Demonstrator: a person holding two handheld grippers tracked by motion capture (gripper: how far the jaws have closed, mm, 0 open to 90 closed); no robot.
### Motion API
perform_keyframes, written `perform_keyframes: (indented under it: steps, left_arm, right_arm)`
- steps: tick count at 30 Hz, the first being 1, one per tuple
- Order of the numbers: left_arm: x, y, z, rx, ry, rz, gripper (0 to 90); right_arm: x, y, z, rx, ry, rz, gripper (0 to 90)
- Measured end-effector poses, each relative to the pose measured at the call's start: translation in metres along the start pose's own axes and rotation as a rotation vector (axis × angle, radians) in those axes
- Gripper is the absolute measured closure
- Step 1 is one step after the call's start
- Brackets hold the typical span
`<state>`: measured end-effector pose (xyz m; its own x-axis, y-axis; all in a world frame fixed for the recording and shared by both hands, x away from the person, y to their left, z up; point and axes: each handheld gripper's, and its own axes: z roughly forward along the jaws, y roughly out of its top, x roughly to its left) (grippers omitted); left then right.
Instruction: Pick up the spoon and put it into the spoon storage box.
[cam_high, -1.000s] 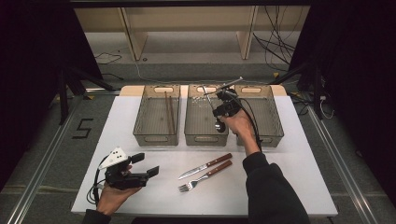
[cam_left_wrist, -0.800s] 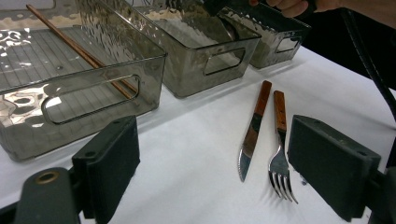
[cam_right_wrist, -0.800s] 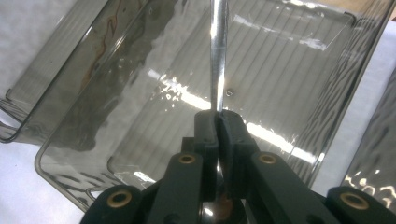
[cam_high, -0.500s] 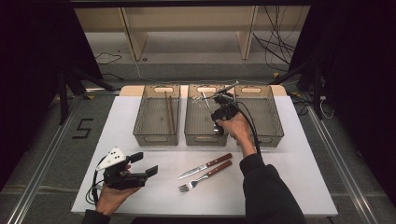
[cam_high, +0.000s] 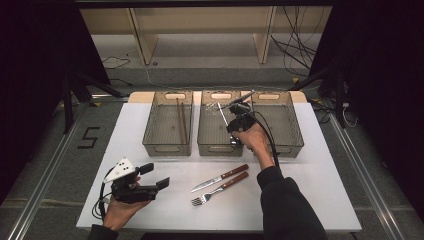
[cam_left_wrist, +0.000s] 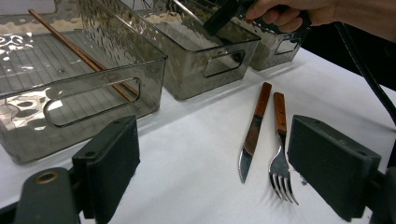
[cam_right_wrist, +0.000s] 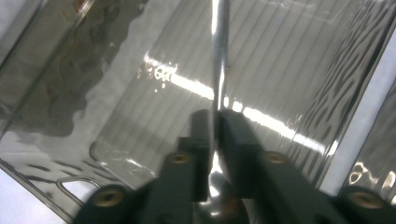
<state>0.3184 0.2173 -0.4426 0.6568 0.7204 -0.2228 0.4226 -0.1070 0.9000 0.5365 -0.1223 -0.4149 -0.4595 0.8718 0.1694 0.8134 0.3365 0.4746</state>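
A knife (cam_high: 219, 177) and a fork (cam_high: 219, 189), both with brown wooden handles, lay side by side on the white table (cam_high: 320, 165), handles pointing toward the bins. A pair of brown chopsticks (cam_high: 181, 120) lay lengthwise in the left bin (cam_high: 168, 122), and the right bin (cam_high: 282, 122) stood at the other end of the row. Beyond the table stood a pale wooden shelf unit (cam_high: 200, 30), with dark cables (cam_high: 295, 47) trailing across the floor.
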Motion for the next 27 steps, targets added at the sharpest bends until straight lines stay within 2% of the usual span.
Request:
perform_keyframes:
  steps: [4, 5, 8, 9, 10, 12, 14, 15, 16, 17, 18, 20, 26, 27]
  left_arm:
    - [0.0, 0.0, 0.0, 0.0, -0.001, 0.0, 16.5]
    - [0.0, 0.0, 0.0, 0.0, -0.002, 0.0, 16.6]
    - [0.0, 0.0, 0.0, 0.001, -0.002, 0.0, 16.6]
    - [0.0, 0.0, 0.0, 0.001, -0.002, 0.0, 16.5]
    - [0.0, 0.0, 0.0, 0.001, -0.002, -0.002, 16.5]
    - [0.0, 0.0, 0.0, 0.001, -0.001, -0.002, 16.5]
    - [0.0, 0.0, 0.0, 0.001, -0.001, -0.002, 16.5]
    - [0.0, 0.0, 0.0, 0.001, -0.001, -0.002, 16.6]
    - [0.0, 0.0, 0.0, 0.001, 0.0, -0.001, 16.6]
    - [0.0, 0.0, 0.0, 0.001, 0.0, -0.001, 16.6]
    - [0.0, 0.0, 0.0, 0.0, 0.001, 0.0, 16.6]
    - [0.0, 0.0, 0.0, 0.001, 0.001, -0.003, 16.5]
    - [-0.001, 0.0, 0.001, 0.004, 0.002, 0.002, 16.5]
    - [-0.001, 0.0, 0.001, 0.002, 0.003, -0.001, 16.5]
  right_arm:
    - [-0.001, 0.0, -0.002, -0.007, 0.006, -0.001, 73.3]
    - [-0.001, 0.0, -0.006, -0.018, 0.017, 0.0, 65.6]
    - [0.001, 0.0, -0.015, -0.049, 0.045, -0.036, 57.9]
    - [0.001, 0.0, -0.015, -0.049, 0.045, -0.036, 57.9]
    - [0.004, -0.002, -0.022, -0.072, 0.064, -0.071, 51.2]
    - [0.009, -0.006, -0.03, -0.105, 0.089, -0.125, 44.9]
    - [0.014, -0.012, -0.039, -0.132, 0.121, -0.166, 40.3]
    - [0.014, -0.012, -0.039, -0.132, 0.121, -0.166, 40.3]
    - [0.019, -0.02, -0.049, -0.144, 0.129, -0.195, 36.9]
    - [0.019, -0.02, -0.049, -0.144, 0.129, -0.195, 36.9]
    - [0.022, -0.031, -0.058, -0.172, 0.15, -0.223, 36.1]
    - [0.025, -0.042, -0.066, -0.185, 0.172, -0.24, 34.9]
    - [0.03, -0.065, -0.075, -0.187, 0.194, -0.294, 33.8]
    - [0.031, -0.073, -0.076, -0.189, 0.201, -0.317, 33.0]
